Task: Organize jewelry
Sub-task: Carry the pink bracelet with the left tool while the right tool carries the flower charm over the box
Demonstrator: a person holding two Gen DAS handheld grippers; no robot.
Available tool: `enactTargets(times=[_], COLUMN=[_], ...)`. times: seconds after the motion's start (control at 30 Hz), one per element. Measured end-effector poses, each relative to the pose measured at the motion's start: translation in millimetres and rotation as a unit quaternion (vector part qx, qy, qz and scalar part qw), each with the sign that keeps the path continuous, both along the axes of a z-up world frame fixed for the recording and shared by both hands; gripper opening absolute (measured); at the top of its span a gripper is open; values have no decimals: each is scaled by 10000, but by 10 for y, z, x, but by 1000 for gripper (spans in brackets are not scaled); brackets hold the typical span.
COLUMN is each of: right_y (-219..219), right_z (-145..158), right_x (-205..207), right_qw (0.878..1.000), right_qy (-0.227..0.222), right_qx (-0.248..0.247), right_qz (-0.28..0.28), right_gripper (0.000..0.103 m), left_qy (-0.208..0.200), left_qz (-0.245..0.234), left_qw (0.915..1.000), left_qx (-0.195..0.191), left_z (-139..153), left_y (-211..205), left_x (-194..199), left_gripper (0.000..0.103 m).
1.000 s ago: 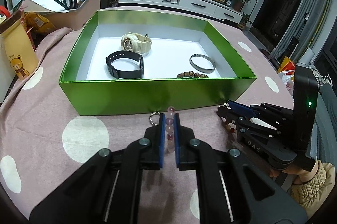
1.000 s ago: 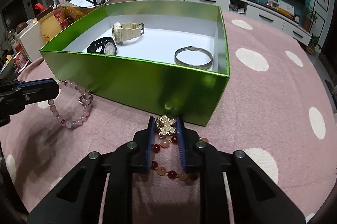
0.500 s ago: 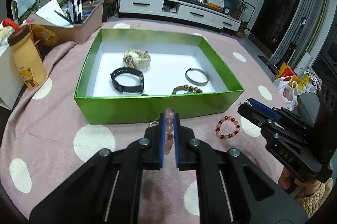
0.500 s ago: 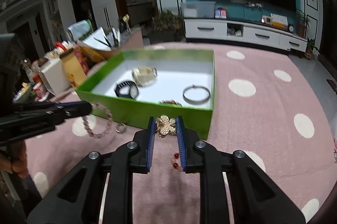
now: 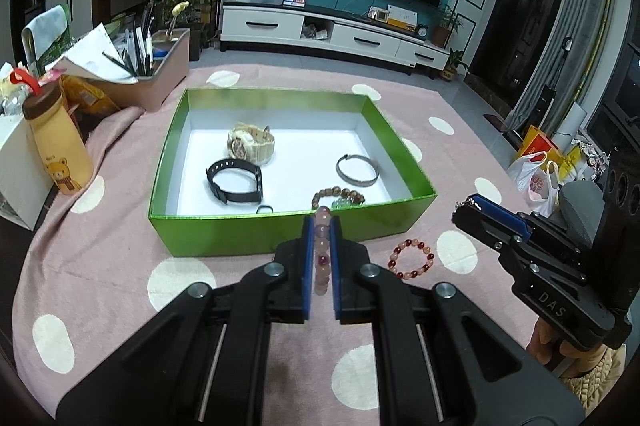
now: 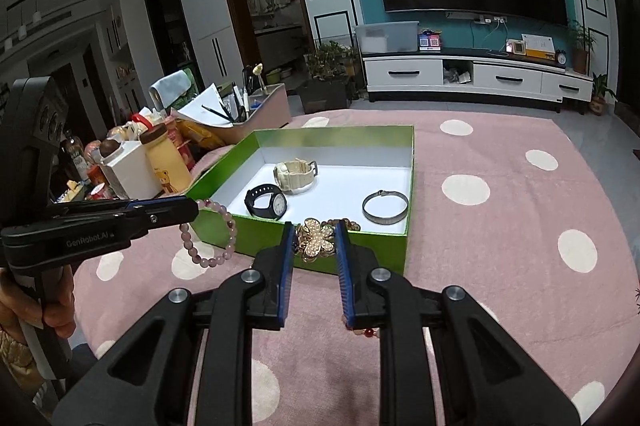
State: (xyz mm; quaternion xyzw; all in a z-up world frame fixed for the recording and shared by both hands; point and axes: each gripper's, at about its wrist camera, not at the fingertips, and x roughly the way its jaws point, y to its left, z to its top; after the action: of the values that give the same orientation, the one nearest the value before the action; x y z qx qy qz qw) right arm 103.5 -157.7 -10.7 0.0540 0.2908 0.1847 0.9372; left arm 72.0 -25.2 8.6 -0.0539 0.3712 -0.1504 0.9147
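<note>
Inside green box (image 5: 248, 234): watches, bangle, beads.

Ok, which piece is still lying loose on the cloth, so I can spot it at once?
Start at the green box on the pink dotted cloth. Just outside its near wall, toward the right corner, lies a small bracelet. Unlike the pale pink strand in the left gripper, it mixes dark red and peach beads.

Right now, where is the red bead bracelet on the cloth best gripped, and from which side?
Pinch the red bead bracelet at its right arc from straight above, one gripper finger inside the loop, one outside. It lies flat on the cloth, an open ring apart from the green box, offering no raised edge.
</note>
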Motion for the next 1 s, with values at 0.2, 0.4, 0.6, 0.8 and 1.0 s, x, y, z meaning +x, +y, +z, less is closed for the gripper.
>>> enactTargets(times=[0.2,0.4,0.6,0.8,1.0], right_y=[-95,-146,-115,-56,38], right_z=[66,139,192,201,182], right_x=[22,93,207,403,610], right_qw=[9999,9997,9997,9995,9996], right_qy=[-19,-45,-74,-14,51], right_qx=[144,207,238,299,266], right_qz=[-35,-80,-29,29,79], right_gripper=[20,20,20,20,20], left_qy=[-143,-331,-382,-302,-160], left_qz=[-60,-78,-60,-14,48], left_qw=[9999,9994,9992,9995,9999], left_qx=[-24,-27,-34,-45,15], left_z=[144,310,407,401,285], left_y=[-4,11,21,40,46], left_x=[71,196,428,664,886], left_gripper=[7,7,7,7,7])
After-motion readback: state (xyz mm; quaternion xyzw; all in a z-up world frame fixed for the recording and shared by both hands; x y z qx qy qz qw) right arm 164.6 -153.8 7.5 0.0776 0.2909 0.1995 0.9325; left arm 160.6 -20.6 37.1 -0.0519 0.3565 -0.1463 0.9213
